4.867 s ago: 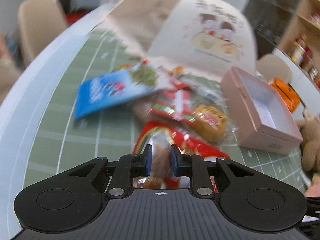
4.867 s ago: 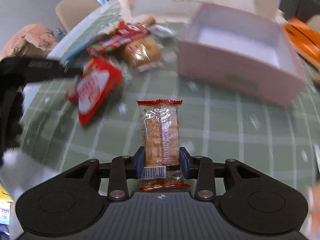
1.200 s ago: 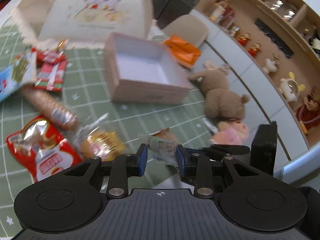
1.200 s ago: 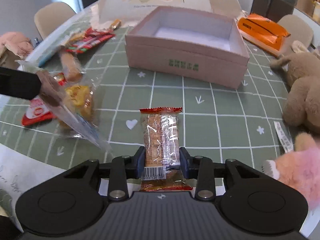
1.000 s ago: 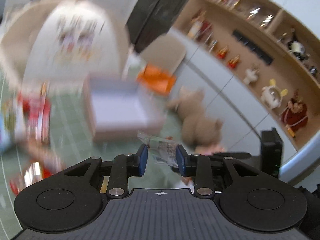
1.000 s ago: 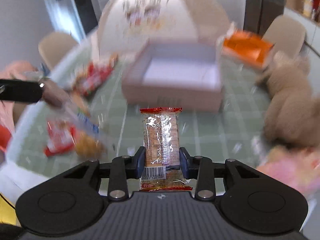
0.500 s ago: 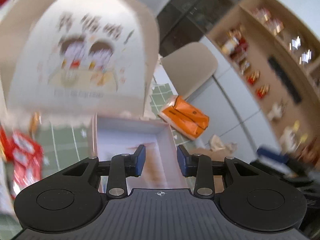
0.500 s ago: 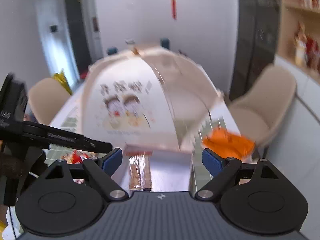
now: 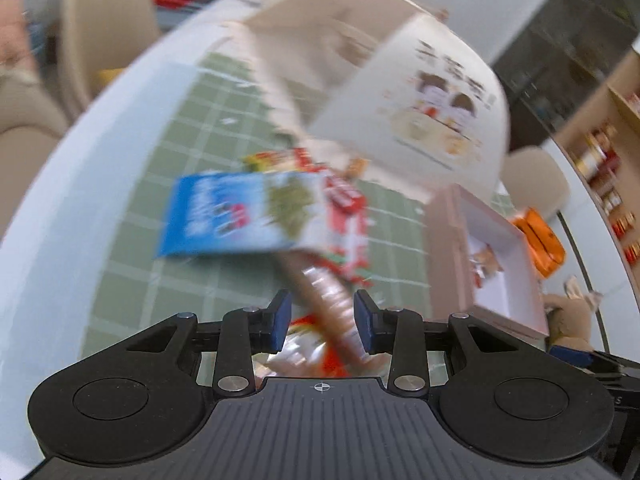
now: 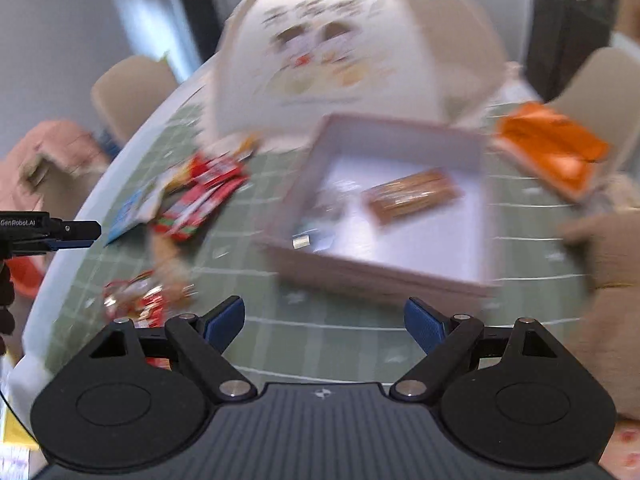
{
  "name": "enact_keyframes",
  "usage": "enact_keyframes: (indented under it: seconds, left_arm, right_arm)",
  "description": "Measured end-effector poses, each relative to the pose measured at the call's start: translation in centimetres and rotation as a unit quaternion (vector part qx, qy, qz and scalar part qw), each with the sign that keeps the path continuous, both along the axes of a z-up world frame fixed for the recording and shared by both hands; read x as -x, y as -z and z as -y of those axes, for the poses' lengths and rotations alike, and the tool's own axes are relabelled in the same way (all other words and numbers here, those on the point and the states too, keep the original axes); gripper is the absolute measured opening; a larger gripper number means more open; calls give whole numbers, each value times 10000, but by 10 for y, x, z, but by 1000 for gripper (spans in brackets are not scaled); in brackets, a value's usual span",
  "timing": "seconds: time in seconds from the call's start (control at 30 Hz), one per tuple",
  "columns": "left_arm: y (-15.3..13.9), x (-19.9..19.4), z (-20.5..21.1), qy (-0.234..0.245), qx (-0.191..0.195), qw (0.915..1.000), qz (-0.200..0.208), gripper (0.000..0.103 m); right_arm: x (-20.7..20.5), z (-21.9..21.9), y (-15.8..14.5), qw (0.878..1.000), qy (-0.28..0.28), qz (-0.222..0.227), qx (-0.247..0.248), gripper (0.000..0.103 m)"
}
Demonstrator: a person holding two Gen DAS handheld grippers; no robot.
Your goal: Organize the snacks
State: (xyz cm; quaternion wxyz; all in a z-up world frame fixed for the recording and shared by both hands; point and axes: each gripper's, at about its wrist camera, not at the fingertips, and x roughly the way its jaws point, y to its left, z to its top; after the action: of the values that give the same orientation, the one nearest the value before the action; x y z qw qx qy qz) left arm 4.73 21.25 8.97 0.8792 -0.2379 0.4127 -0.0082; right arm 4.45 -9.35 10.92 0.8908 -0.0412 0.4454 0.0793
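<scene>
The right wrist view looks into the pink box (image 10: 476, 280) from its near wall: a brown wafer pack (image 10: 412, 196) lies on the white floor toward the far right corner, and a small clear wrapper with a label (image 10: 316, 236) lies against the near left corner. The left wrist view sees the same box (image 9: 444, 248) only edge-on at its right margin, with something small and blurred inside. What it shows better is the pile on the green checked mat of the desk (image 9: 132, 240): a blue snack bag (image 9: 224, 216) toward the desk's left edge, red packets (image 9: 344, 216) beside it, and a long brown biscuit sleeve (image 9: 324, 296) running from them toward the camera.

The right gripper (image 10: 324, 320) has just been opening; its jaws now stand wide apart with nothing between them, only bare mat in front of the box's near wall. It points steeply down over the desk's near edge. The wafer pack lies well beyond the jaws, inside the box.

The left gripper (image 9: 322, 326) has its jaws partly apart. The near end of the biscuit sleeve shows in the gap, with a red bag (image 9: 308, 352) beneath, but motion blur hides whether the pads touch it; there seems to be space on the left side. This gripper tilts down over the pile. In the right view it (image 10: 76, 232) reaches in level from the left margin, above the desk's left edge.

A domed food cover (image 10: 324, 52) stands behind the box, and an orange pack (image 10: 552, 144) lies right of it.
</scene>
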Motion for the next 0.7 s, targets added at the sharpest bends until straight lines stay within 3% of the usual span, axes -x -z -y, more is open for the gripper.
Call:
enact_keyframes:
  seconds: [0.13,0.23,0.37,0.53,0.7]
  left_arm:
    - [10,36,-6,-301,39,9995,-18,38]
    - [20,56,-10,-431,336,9985,-83,38]
    - [32,64,-9,-437,505,9975,-229,38]
    - [28,66,-11,-364,506,9980,-120,38]
    - [3,24,-3,97,353,9992,168,38]
  right_arm:
    - [-15,-56,27,9984,-490,-274,1,88]
    - [-30,-96,45,9960,-814,-338,172,88]
    - [-48,-129,65,9918,-1036,-545,508,88]
    - [-27,-126,73,9885,-1173,-565,768,87]
    - [4,-92,79,9852,-1126,-487,1196,87]
